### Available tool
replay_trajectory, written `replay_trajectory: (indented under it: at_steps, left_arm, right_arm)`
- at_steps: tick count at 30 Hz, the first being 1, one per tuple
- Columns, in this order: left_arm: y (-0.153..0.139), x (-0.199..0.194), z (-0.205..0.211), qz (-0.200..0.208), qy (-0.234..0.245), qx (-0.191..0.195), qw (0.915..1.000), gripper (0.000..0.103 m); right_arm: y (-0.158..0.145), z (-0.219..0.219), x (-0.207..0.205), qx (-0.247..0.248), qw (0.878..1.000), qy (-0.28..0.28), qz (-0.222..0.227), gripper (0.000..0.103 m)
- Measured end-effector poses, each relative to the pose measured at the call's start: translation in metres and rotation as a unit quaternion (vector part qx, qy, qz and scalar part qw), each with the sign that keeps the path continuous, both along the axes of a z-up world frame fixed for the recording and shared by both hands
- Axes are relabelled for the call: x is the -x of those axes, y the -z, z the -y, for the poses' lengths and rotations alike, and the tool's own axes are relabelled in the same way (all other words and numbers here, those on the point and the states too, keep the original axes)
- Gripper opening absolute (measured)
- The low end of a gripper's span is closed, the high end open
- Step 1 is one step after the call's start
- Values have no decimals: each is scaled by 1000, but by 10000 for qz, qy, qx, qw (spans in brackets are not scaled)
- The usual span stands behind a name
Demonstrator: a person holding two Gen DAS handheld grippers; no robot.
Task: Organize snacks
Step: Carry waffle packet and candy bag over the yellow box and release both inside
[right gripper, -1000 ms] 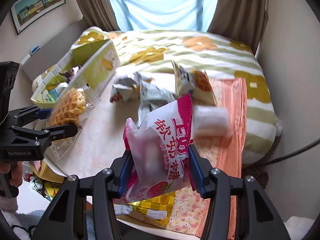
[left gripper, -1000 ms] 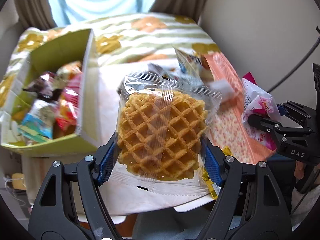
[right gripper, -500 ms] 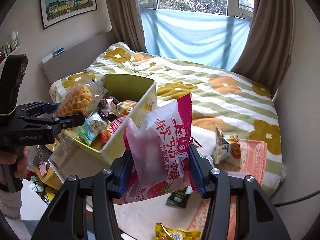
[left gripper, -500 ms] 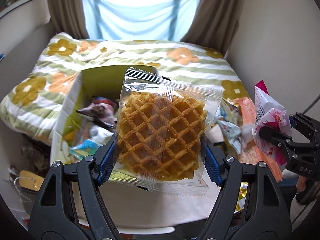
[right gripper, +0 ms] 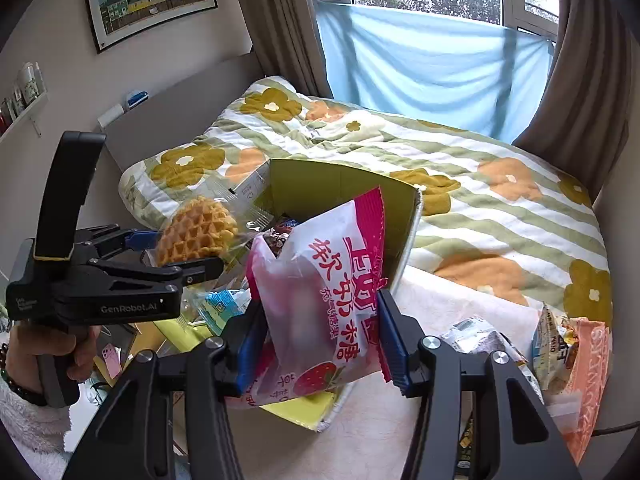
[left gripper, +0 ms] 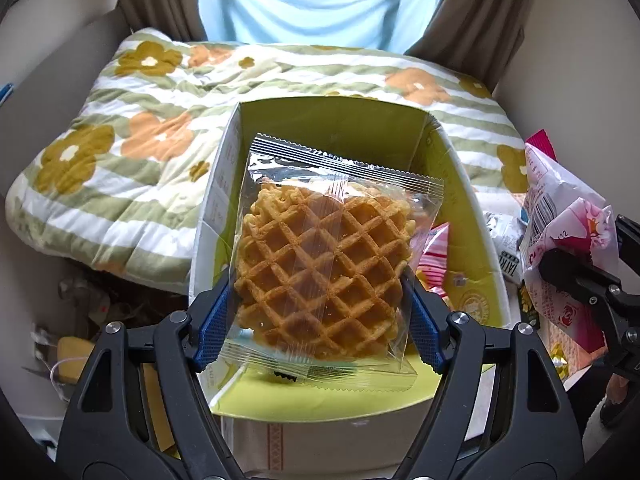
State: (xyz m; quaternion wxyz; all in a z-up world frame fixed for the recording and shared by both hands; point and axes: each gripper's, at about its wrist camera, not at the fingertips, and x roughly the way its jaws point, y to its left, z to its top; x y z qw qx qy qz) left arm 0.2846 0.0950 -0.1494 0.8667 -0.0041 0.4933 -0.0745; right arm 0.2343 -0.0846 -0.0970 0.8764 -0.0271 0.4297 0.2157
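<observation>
My left gripper point(left gripper: 320, 320) is shut on a waffle in clear wrap point(left gripper: 324, 276) and holds it above the open yellow-green snack box point(left gripper: 340, 124). The waffle point(right gripper: 196, 230) and left gripper point(right gripper: 180, 256) also show in the right wrist view, at the box's left side. My right gripper point(right gripper: 320, 344) is shut on a pink and white strawberry candy bag point(right gripper: 328, 300), just in front of the box point(right gripper: 400, 208). The bag point(left gripper: 560, 232) shows at the right in the left wrist view. Several snacks lie inside the box.
The box stands on a pale table point(right gripper: 440, 300) beside a bed with a flowered quilt point(right gripper: 480, 184). Loose snack packets point(right gripper: 480, 336) and an orange cloth point(right gripper: 588, 380) lie on the table's right. Clutter lies on the floor point(left gripper: 80, 320) to the left.
Both grippers have swung left from the loose snacks toward the box. The waffle now hangs over the box's inside, and the candy bag is close to its front wall.
</observation>
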Motion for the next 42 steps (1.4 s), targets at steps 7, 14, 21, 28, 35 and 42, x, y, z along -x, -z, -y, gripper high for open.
replay_trajectory:
  at_steps: [7, 14, 21, 28, 35, 42]
  left_arm:
    - [27, -13, -13, -217, 311, 65, 9993, 77]
    - [33, -2, -12, -116, 673, -343, 9971, 103]
    - [31, 21, -31, -58, 423, -216, 9989, 103]
    - [25, 25, -40, -51, 233, -375, 9990, 103]
    - [14, 29, -46, 130, 7, -328, 9994, 103]
    - [7, 37, -48, 248, -118, -212, 9994, 103]
  right_arm:
    - [14, -25, -15, 114, 9992, 236, -293, 48]
    - [22, -27, -20, 79, 9973, 528, -503, 48]
    - [37, -31, -21, 35, 9953, 509, -819, 49]
    - [52, -37, -21, -98, 9938, 375, -1045, 49]
    - [56, -40, -18, -243, 9946, 314, -961, 71]
    - [43, -28, 2, -434, 9971, 341, -530, 99]
